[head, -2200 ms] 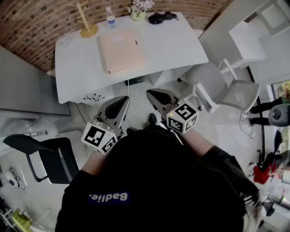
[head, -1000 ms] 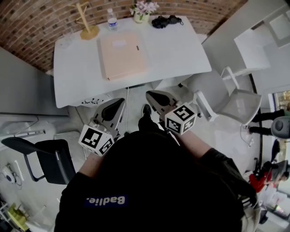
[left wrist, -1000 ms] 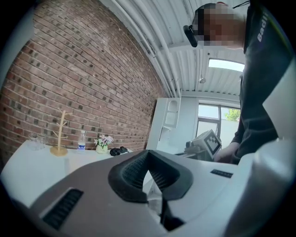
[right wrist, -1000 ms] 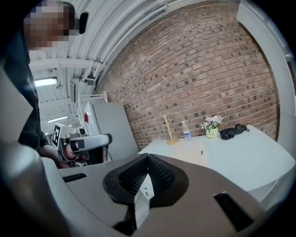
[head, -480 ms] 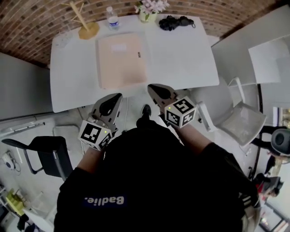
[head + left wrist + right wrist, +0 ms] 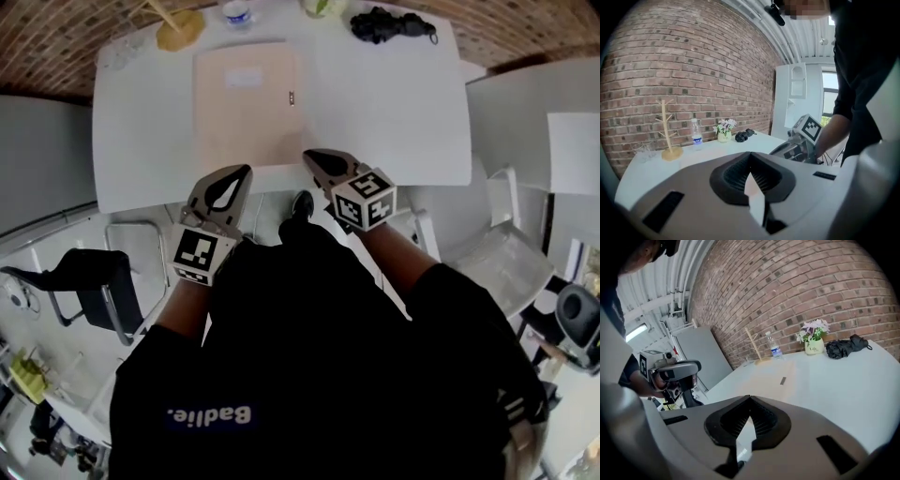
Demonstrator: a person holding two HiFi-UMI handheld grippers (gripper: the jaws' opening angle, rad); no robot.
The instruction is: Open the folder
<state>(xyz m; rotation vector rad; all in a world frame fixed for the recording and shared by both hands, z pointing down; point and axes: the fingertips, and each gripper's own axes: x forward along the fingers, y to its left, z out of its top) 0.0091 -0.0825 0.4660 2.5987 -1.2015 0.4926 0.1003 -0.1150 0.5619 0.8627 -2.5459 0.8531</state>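
Observation:
A pale pink folder [image 6: 246, 103] lies closed and flat on the white table [image 6: 394, 112], with a small dark clasp [image 6: 291, 97] near its right edge. My left gripper [image 6: 244, 170] is shut and holds nothing; its tip hangs at the table's near edge, just below the folder's front left. My right gripper [image 6: 308, 154], also shut and holding nothing, reaches over the near edge by the folder's front right corner. In the right gripper view the folder [image 6: 771, 378] lies ahead of the shut jaws and the left gripper [image 6: 670, 371] shows at left. The left gripper view shows the right gripper [image 6: 799, 140].
Along the table's far edge, by the brick wall, stand a wooden mug tree [image 6: 178, 23], a water bottle [image 6: 236, 11], a flower pot [image 6: 813, 344] and a black bundle [image 6: 389, 23]. A black chair [image 6: 84, 281] is at left, a white chair [image 6: 497, 253] at right.
Both grippers have come forward and down from in front of the table to its near edge, close to the folder. The folder has stayed closed.

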